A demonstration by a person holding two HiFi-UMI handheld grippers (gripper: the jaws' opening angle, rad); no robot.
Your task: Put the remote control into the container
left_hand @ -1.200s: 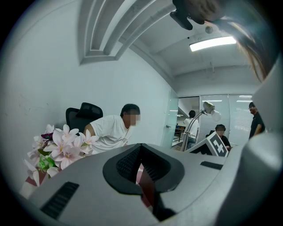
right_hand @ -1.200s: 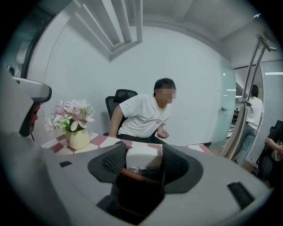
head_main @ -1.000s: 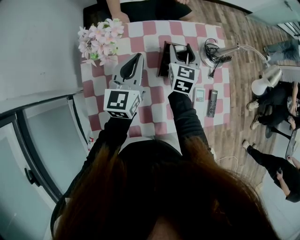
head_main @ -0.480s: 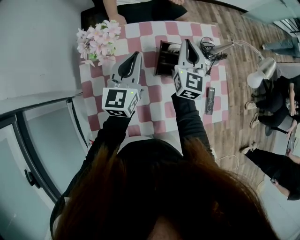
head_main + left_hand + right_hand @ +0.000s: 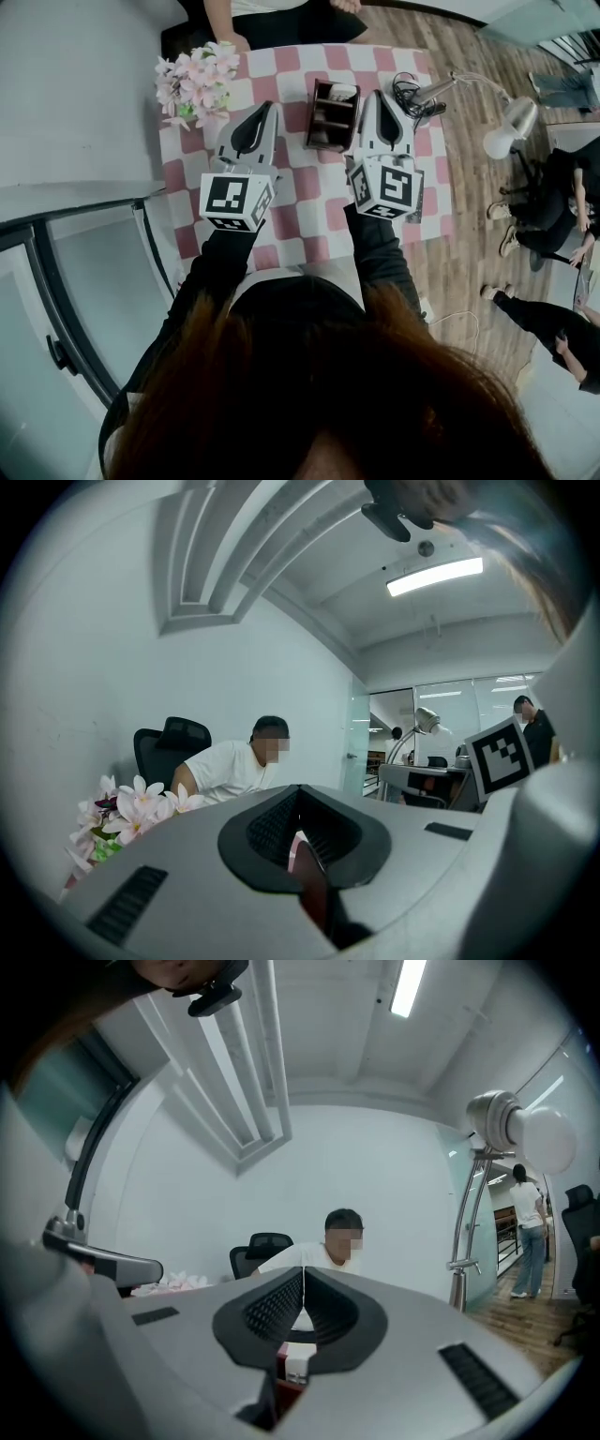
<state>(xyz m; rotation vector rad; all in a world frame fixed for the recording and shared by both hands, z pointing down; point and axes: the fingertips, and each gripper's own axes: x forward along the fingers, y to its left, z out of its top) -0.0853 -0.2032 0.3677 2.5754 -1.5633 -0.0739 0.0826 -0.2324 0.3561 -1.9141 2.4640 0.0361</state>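
Observation:
A dark brown container (image 5: 328, 117) stands on the checked table (image 5: 300, 187), and a white remote (image 5: 343, 91) sticks up out of its far end. My right gripper (image 5: 371, 94) is just to the right of the container, shut and empty. Through the slit below its jaws I see the white remote (image 5: 299, 1360) and the container's brown wall (image 5: 291, 1393). My left gripper (image 5: 266, 105) is left of the container, also shut and empty. In the left gripper view only the pink cloth (image 5: 298, 847) shows between the closed jaws. No other remote is in sight.
Pink artificial flowers (image 5: 197, 82) fill the table's far left corner. A desk lamp (image 5: 504, 120) and tangled cables (image 5: 412, 92) are at the far right. A person in white (image 5: 234, 766) sits across the table. Other people stand on the wood floor (image 5: 469, 216) to the right.
My right gripper, open over the container a second ago, has closed and shifted right of it. The two remotes seen right of that gripper are no longer visible. The left gripper barely moved.

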